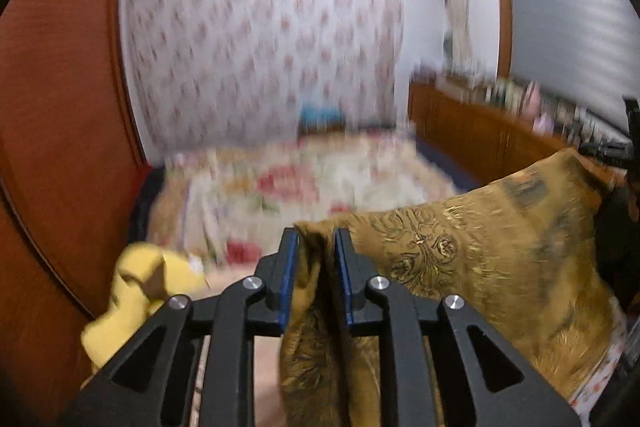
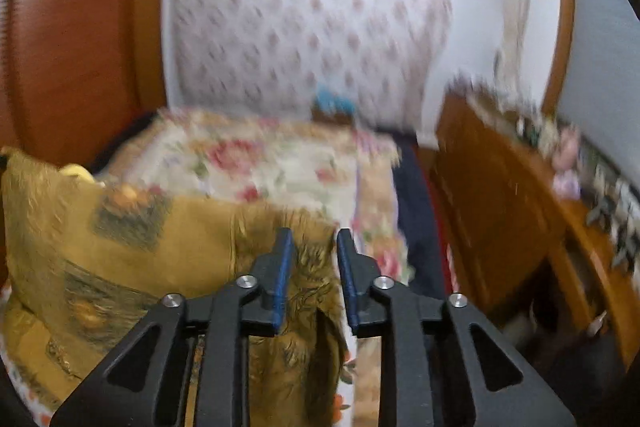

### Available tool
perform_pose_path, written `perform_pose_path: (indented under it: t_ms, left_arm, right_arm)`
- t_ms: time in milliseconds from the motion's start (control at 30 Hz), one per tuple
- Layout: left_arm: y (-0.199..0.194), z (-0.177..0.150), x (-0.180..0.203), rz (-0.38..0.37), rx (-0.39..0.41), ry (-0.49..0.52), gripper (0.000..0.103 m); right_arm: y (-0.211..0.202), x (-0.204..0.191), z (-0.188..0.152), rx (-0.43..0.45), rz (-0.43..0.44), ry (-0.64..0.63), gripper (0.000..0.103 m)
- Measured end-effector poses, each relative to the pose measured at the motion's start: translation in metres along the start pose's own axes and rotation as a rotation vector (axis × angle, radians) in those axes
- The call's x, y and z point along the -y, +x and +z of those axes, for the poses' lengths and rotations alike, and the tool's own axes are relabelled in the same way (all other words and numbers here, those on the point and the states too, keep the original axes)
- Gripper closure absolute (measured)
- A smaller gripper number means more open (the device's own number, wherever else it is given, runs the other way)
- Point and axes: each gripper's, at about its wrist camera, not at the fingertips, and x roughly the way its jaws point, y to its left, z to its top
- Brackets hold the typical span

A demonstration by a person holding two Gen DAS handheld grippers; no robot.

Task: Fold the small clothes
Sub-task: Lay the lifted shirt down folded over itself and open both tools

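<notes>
2 grippers, left (image 1: 316, 279) and right (image 2: 314, 279), slightly parted with gold cloth (image 1: 480, 259) between their pads, stretch it over the bed (image 1: 304, 187), apparently releasing a fold.

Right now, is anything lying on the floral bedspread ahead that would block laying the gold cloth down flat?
Mostly clear: the floral bedspread looks bare ahead of the gold cloth. Only a yellow garment sits at its near left edge; blur hides finer detail.
</notes>
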Motion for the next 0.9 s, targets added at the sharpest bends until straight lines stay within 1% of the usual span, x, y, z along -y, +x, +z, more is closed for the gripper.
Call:
perform_pose_path:
  t_ms: [33,100,167,233,300,367,433,500,533,633,733,800,900]
  left_arm:
    - [0.013,-0.005,0.002,0.006,-0.028,0.007,0.087]
    - [0.04,-0.023,-0.001,0.017,-0.102,0.024,0.085]
    - [0.045,-0.041,0.006,0.0,-0.136,0.02,0.077]
    - [0.041,-0.054,0.01,-0.015,-0.154,0.013,0.074]
    - [0.032,-0.067,0.017,-0.032,-0.169,0.005,0.074]
    - [0.02,-0.075,0.021,-0.043,-0.179,-0.005,0.073]
    - [0.014,-0.083,0.023,-0.032,-0.22,-0.013,0.073]
    - [0.004,-0.091,0.028,-0.03,-0.216,-0.004,0.073]
    - [0.002,-0.097,0.029,-0.037,-0.215,-0.001,0.073]
    - [-0.007,-0.111,0.037,-0.058,-0.218,-0.001,0.073]
    - [-0.013,-0.124,0.045,-0.091,-0.22,-0.013,0.073]
    - [-0.015,-0.133,0.052,-0.105,-0.231,-0.008,0.073]
    - [-0.013,-0.14,0.057,-0.106,-0.244,-0.002,0.073]
  right_arm:
    - [0.021,0.001,-0.011,-0.037,0.005,0.014,0.081]
    - [0.045,-0.002,-0.032,-0.089,0.006,0.011,0.081]
    - [0.054,-0.008,-0.052,-0.115,0.035,-0.009,0.08]
    - [0.056,-0.01,-0.066,-0.132,0.048,-0.027,0.074]
    - [0.052,-0.01,-0.082,-0.141,0.08,-0.024,0.064]
    - [0.038,-0.014,-0.101,-0.143,0.099,-0.015,0.06]
    - [0.032,-0.018,-0.106,-0.148,0.106,-0.013,0.058]
    - [0.027,-0.019,-0.123,-0.159,0.132,0.0,0.058]
    - [0.029,-0.019,-0.122,-0.166,0.135,0.002,0.058]
    - [0.026,-0.021,-0.139,-0.186,0.125,0.007,0.058]
    - [0.034,-0.018,-0.151,-0.213,0.105,0.028,0.058]
    - [0.039,-0.017,-0.157,-0.23,0.106,0.038,0.058]
    - [0.044,-0.021,-0.164,-0.232,0.085,0.027,0.058]
